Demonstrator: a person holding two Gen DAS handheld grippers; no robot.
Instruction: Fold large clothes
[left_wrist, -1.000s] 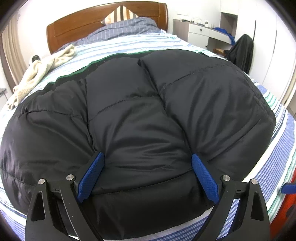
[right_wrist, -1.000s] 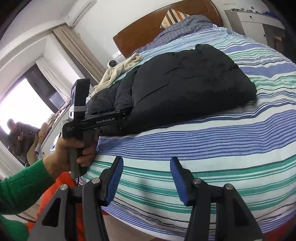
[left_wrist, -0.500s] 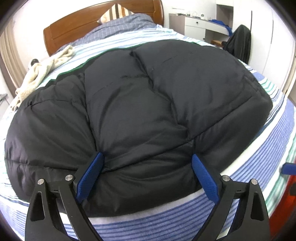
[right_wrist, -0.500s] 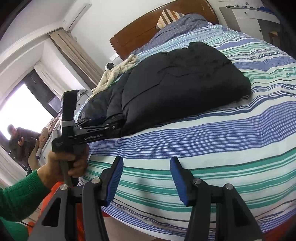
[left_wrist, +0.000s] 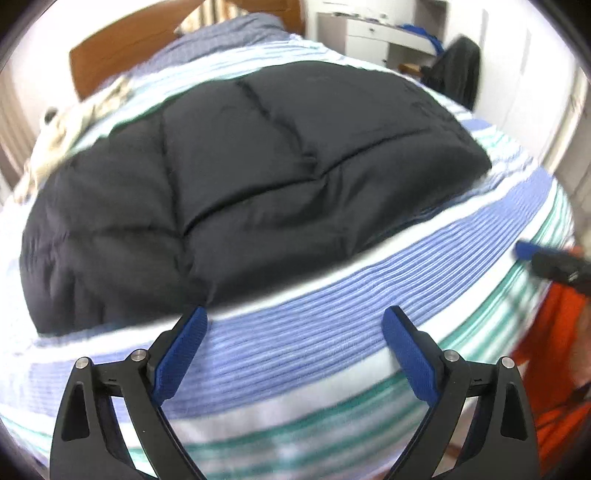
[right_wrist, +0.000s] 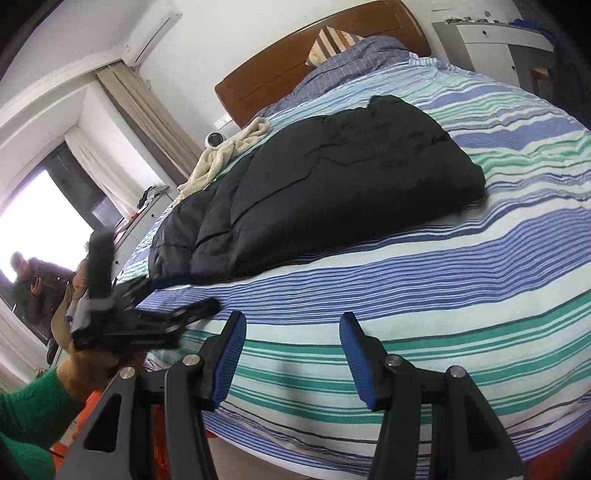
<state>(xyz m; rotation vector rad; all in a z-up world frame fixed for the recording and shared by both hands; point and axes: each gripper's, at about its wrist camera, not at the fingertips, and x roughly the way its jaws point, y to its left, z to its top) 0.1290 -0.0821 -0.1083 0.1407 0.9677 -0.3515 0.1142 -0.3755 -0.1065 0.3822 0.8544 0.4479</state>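
A large black quilted jacket (left_wrist: 251, 177) lies folded on the striped bed (left_wrist: 332, 332); it also shows in the right wrist view (right_wrist: 325, 192). My left gripper (left_wrist: 295, 328) is open and empty, just short of the jacket's near edge, above the bedsheet. It also appears blurred in the right wrist view (right_wrist: 207, 308), held by a hand in a green sleeve. My right gripper (right_wrist: 291, 332) is open and empty over the striped sheet near the bed's front edge, well apart from the jacket.
A cream towel (right_wrist: 225, 155) lies at the bed's far left by the wooden headboard (right_wrist: 317, 62). A pillow (right_wrist: 332, 40) leans on it. A white dresser (left_wrist: 380, 33) and a dark garment (left_wrist: 458, 70) stand to the right. A person (right_wrist: 33, 280) stands by the window.
My left gripper has pulled back off the jacket toward the bed's near edge, its fingers now clear of the fabric. My right gripper has barely moved.
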